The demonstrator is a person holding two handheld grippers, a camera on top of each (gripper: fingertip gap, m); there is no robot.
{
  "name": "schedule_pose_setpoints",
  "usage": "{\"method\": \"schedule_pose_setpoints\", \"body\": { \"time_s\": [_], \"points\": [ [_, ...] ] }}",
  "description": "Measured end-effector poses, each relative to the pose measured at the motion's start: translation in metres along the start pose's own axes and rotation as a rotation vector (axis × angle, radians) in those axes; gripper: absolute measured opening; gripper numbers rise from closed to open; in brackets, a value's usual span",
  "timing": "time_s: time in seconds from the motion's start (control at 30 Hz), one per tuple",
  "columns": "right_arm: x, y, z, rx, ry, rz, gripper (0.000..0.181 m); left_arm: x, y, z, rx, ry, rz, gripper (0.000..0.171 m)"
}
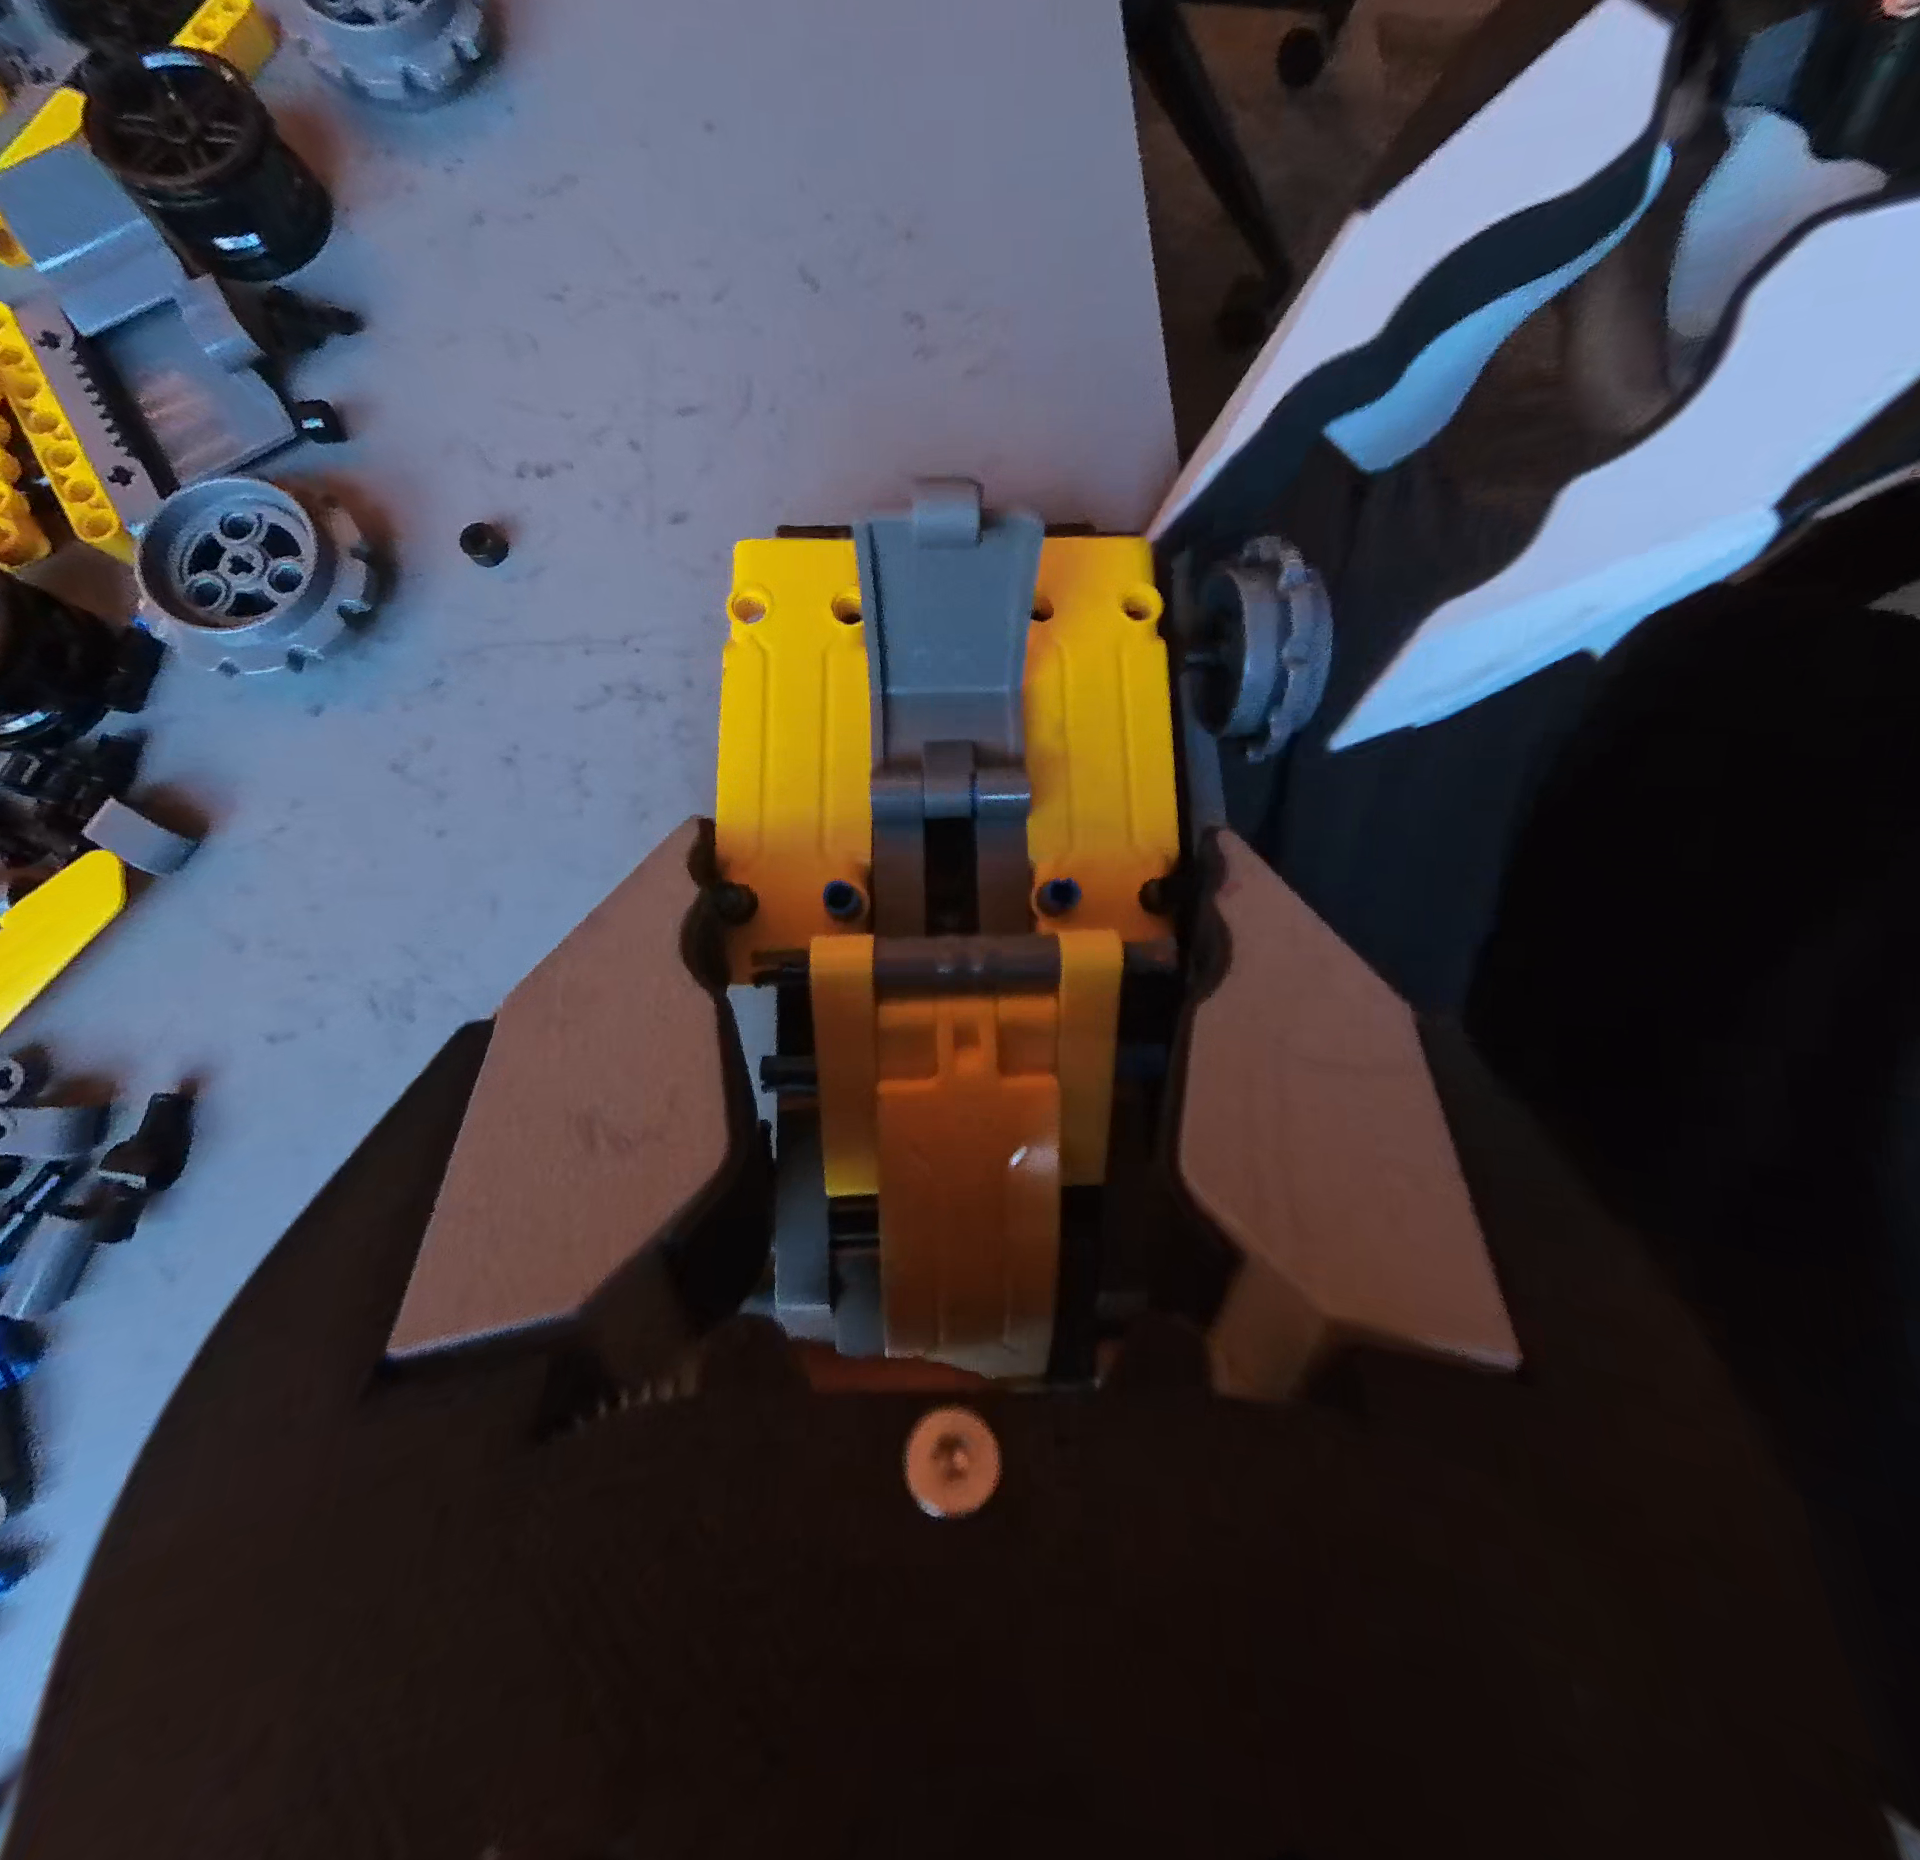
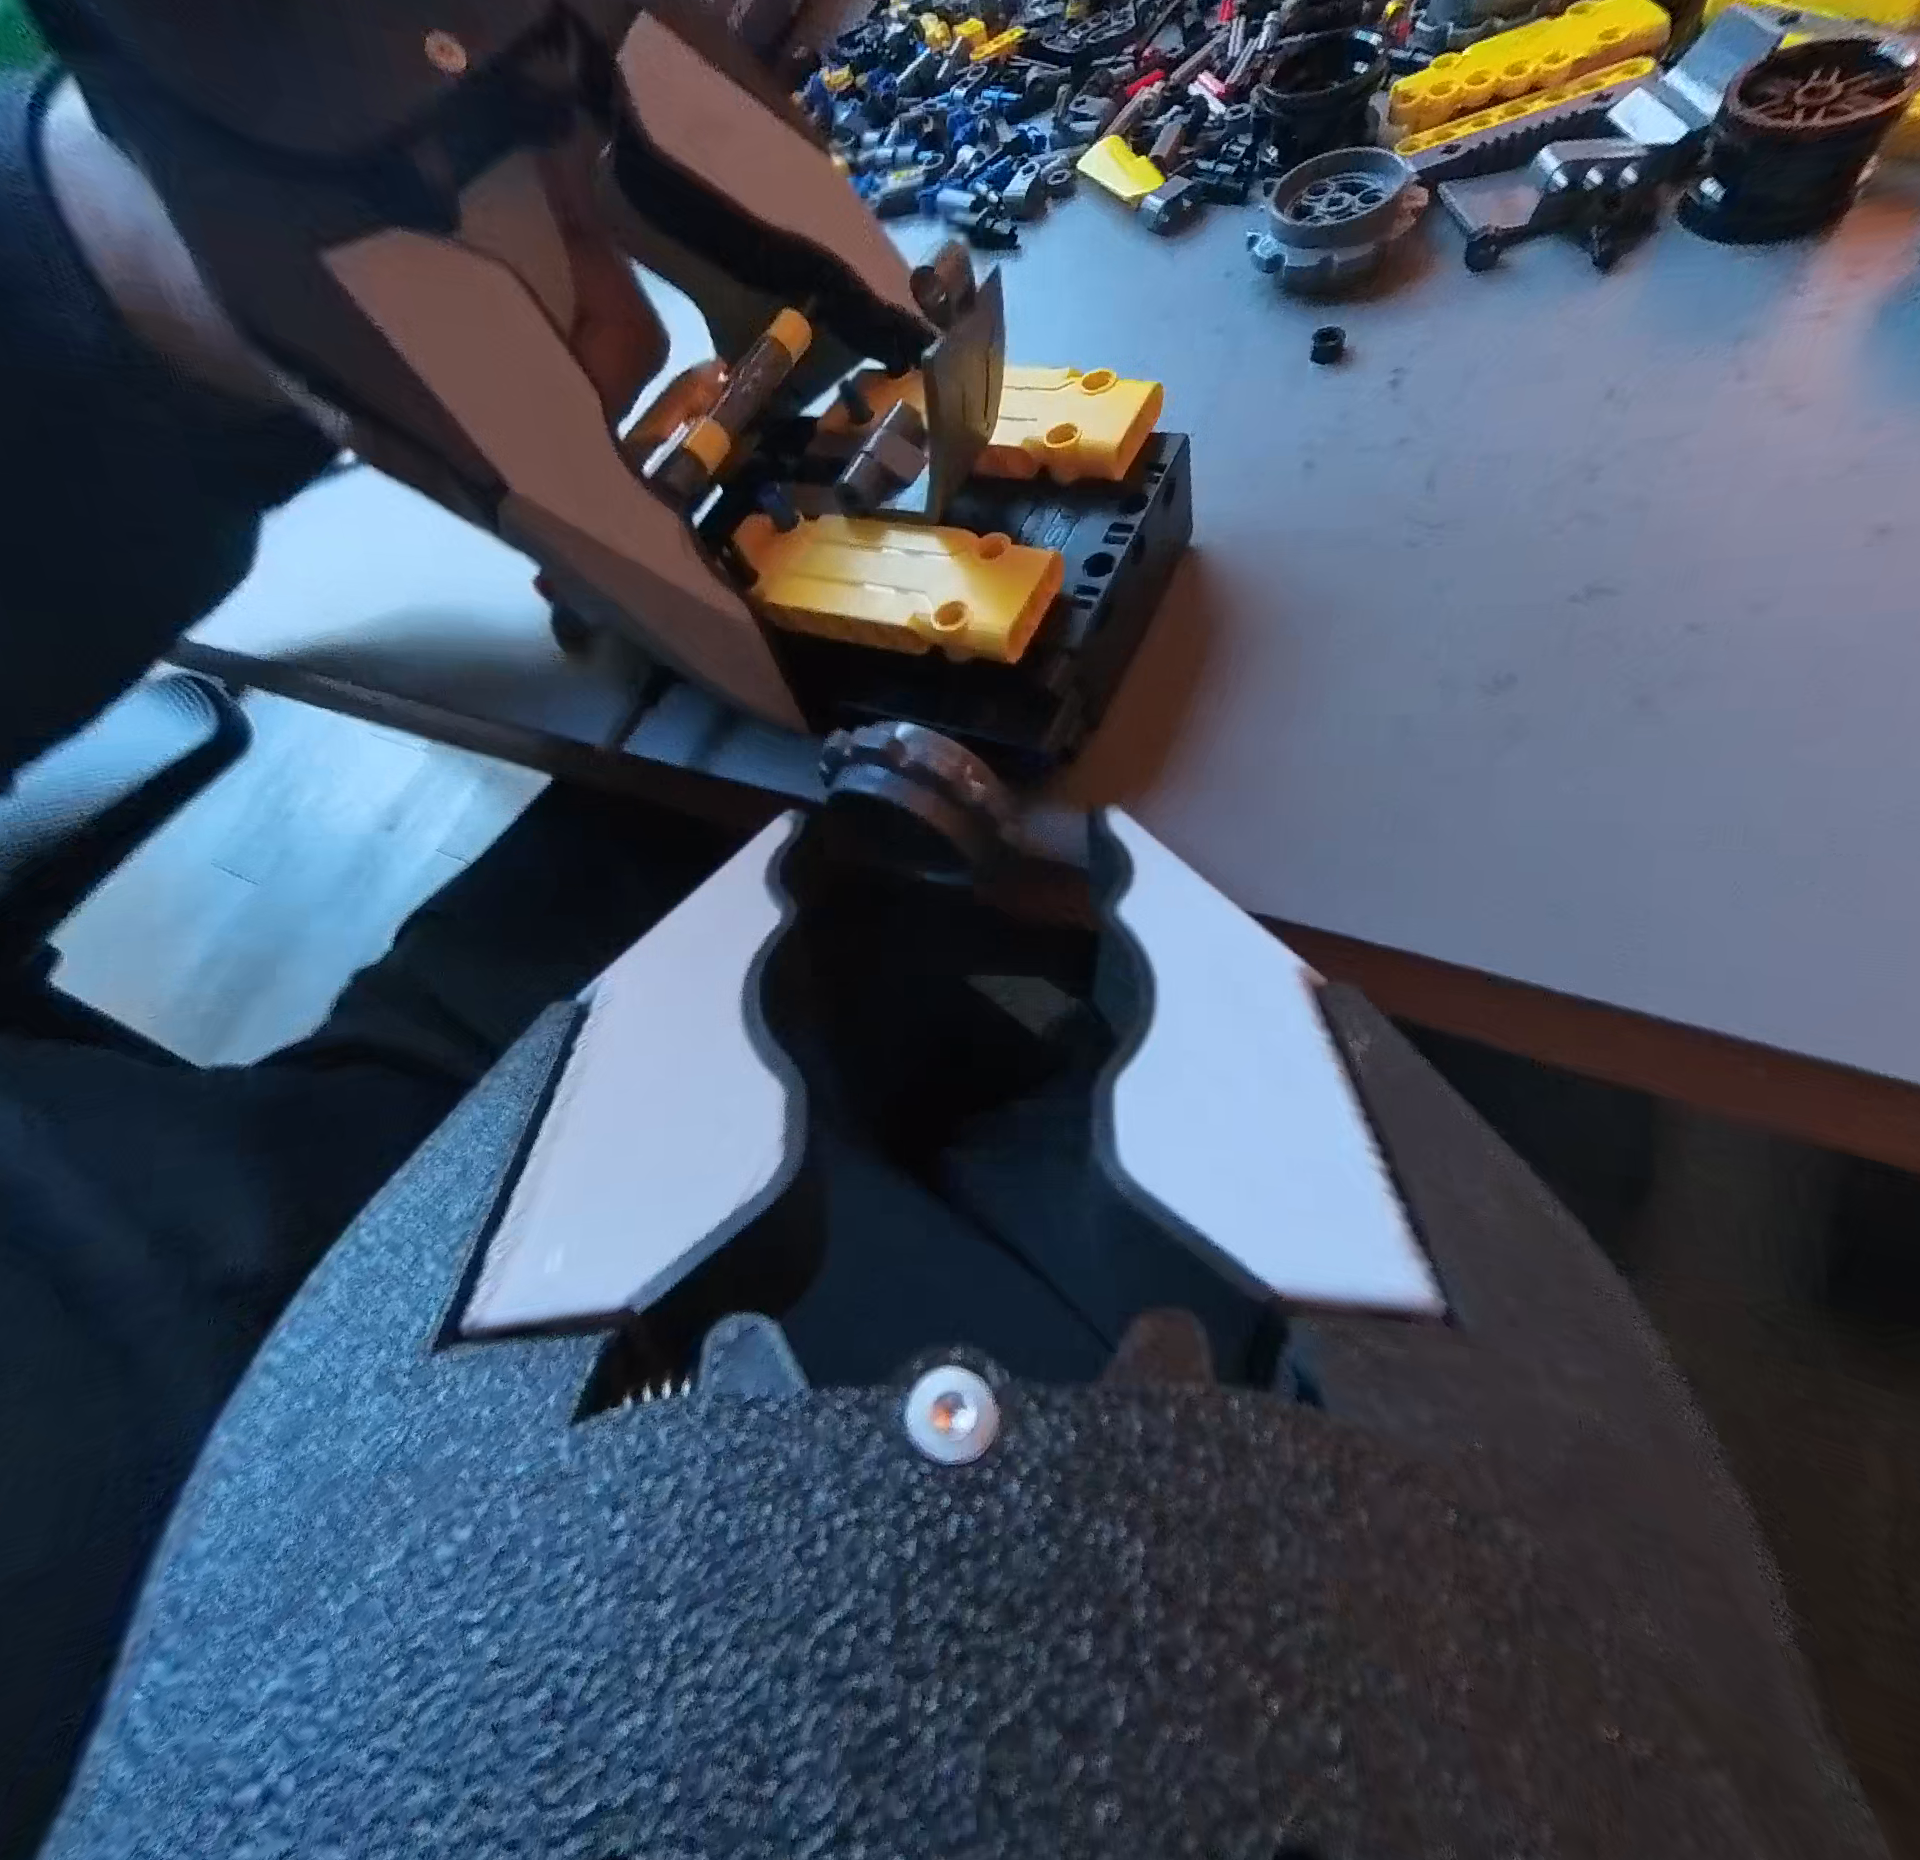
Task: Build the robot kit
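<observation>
**Q:** Where's the build sitting and what have I got hold of?

**Me:** The yellow-and-grey brick model (image 1: 951, 771) sits at the near edge of the tabletop (image 1: 644, 283), right by the corner. My left gripper (image 1: 951, 906) is clamped on its rear end, one finger on each side of the body. Two yellow panels are on top with a grey hood piece between them, and in the right wrist view that hood piece (image 2: 961, 397) stands tilted up. My right gripper (image 2: 940, 854) has its jaws apart, right up at the grey wheel hub (image 2: 914, 782) on the model's side. I can't tell if the tips actually touch it.

**Q:** So how far along does it look?

**Me:** Mid-build, I'd guess. The body looks mostly closed up, and the hub on that side is mounted but has no tyre on it. Lots is loose further back: a bare grey hub (image 1: 244, 574), a black tyre (image 1: 203, 158), yellow beams (image 2: 1527, 70), a small black bush (image 1: 484, 541) and a big heap of small parts (image 2: 1039, 75).
</observation>
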State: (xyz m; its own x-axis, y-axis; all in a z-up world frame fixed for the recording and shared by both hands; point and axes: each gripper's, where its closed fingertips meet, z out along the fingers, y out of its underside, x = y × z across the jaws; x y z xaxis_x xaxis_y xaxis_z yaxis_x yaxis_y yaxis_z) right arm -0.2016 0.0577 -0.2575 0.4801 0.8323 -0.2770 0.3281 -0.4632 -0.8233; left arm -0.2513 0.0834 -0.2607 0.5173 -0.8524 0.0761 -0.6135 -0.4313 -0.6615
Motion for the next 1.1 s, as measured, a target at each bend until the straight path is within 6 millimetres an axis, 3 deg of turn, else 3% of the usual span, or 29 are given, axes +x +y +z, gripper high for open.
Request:
{"method": "schedule_pose_setpoints", "body": {
  "time_s": [0.13,0.27,0.37,0.47,0.5,0.63,0.7,0.8,0.93,1.1],
  "points": [
    [0.007,0.001,-0.009,-0.001,0.031,-0.186,0.068,0.0,0.004,-0.003,-0.018,0.067,-0.023,0.087],
    [0.017,-0.013,-0.005,-0.005,-0.027,-0.372,0.09,0.003,0.002,-0.007,0.007,0.176,-0.062,0.084],
    [0.015,-0.022,0.006,-0.036,-0.138,-0.46,0.089,0.003,0.0,-0.01,0.041,0.241,-0.104,0.084],
    [0.013,-0.014,0.013,-0.122,-0.247,-0.603,0.077,0.004,0.001,-0.01,0.036,0.224,-0.061,0.085],
    [0.015,-0.014,0.015,-0.143,-0.262,-0.627,0.081,0.005,0.004,-0.009,0.027,0.214,-0.025,0.087],
    [0.006,-0.016,0.019,-0.211,-0.357,-0.622,0.078,0.011,0.009,-0.008,-0.041,0.169,0.048,0.114],
    [-0.001,-0.017,0.023,-0.208,-0.359,-0.609,0.076,0.015,0.003,-0.011,-0.031,0.105,0.061,0.119],
    [-0.009,-0.016,0.028,-0.215,-0.363,-0.558,0.077,0.017,-0.003,-0.014,-0.01,0.031,0.018,0.118],
    [-0.02,-0.014,0.034,-0.206,-0.373,-0.518,0.078,0.011,0.003,-0.009,-0.078,-0.098,0.045,0.118],
    [-0.021,-0.015,0.025,-0.192,-0.393,-0.629,0.078,0.013,0.005,-0.013,-0.101,-0.104,0.049,0.118]
  ]
}}
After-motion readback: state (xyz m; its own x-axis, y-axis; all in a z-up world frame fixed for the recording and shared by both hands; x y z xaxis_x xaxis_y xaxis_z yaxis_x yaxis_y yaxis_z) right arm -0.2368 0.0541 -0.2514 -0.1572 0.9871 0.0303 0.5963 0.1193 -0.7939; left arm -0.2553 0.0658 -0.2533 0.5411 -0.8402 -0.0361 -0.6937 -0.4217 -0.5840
